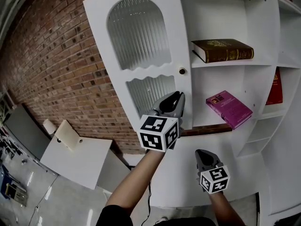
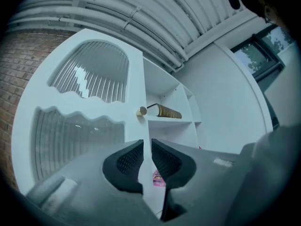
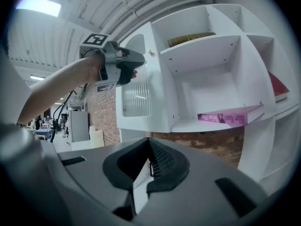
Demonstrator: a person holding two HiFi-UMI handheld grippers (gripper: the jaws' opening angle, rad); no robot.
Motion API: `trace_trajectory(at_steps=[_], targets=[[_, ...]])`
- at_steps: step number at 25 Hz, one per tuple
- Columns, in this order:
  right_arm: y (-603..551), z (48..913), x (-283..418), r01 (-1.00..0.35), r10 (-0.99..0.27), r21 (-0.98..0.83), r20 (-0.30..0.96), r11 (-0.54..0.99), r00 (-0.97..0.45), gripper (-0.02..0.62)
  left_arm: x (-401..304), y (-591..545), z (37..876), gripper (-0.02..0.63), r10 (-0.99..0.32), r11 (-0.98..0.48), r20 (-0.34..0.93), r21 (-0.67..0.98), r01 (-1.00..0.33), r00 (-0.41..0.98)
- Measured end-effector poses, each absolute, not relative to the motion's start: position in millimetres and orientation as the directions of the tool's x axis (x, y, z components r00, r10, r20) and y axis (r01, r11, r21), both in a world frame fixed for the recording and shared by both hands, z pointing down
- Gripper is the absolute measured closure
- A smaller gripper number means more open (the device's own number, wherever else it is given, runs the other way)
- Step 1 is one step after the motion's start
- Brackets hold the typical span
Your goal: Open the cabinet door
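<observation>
Head view: white cabinet door [image 1: 141, 74] with two ribbed glass panes fills the upper centre, swung out from the cabinet [image 1: 263, 140]; round knob [image 1: 182, 71] sits on its right edge. Left gripper [image 1: 176, 98] is at centre frame, its jaws on that edge below the knob. Right gripper [image 1: 203, 155] hangs lower right, touching nothing. Brown book [image 1: 223, 50] lies on the upper shelf, pink book [image 1: 229, 108] on the shelf below, red book [image 1: 276, 88] far right; brick wall [image 1: 51, 69] at left.

Left gripper view: left gripper [image 2: 146, 142] is clamped on the door [image 2: 134, 79], the free edge running up between the jaws; knob [image 2: 141, 111] just above; brown book [image 2: 167, 112] beyond it.

Right gripper view: right gripper [image 3: 148, 142] has its jaws together, empty; left gripper [image 3: 137, 62] at upper left against the door [image 3: 136, 95]; pink book [image 3: 225, 118] at right.
</observation>
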State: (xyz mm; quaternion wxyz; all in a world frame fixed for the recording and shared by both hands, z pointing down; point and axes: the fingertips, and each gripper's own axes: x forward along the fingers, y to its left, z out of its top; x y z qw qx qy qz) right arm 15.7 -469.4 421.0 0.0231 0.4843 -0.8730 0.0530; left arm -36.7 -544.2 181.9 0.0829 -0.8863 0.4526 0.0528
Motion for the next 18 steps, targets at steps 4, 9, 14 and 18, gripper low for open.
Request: trace_trajectory(at_steps=[4, 9, 14, 18], targets=[[-477.3, 410.4, 12.1, -0.837, -0.834, -0.064, 0.072, 0.543, -0.546, 0.594, -34.7, -552.1, 156.7, 0.511, -0.798, -0.559, -0.216, -0.081, -0.825, 0.563], [-478.5, 411.3, 13.5, -0.829, -0.825, -0.049, 0.078, 0.558, -0.56, 0.594, -24.7, -558.1, 135.8, 0.472, -0.797, -0.55, -0.229, -0.111, -0.828, 0.56], [-480.6, 408.9, 10.0, -0.82, -0.817, -0.035, 0.066, 0.572, -0.573, 0.594, -21.2, -566.7, 128.1, 0.456, -0.81, -0.521, -0.212, -0.17, -0.837, 0.547], [-486.4, 406.2, 15.7, -0.832, -0.831, -0.086, 0.053, 0.548, -0.553, 0.594, -17.8, -571.2, 122.8, 0.456, -0.824, -0.497, -0.207, -0.185, -0.848, 0.528]])
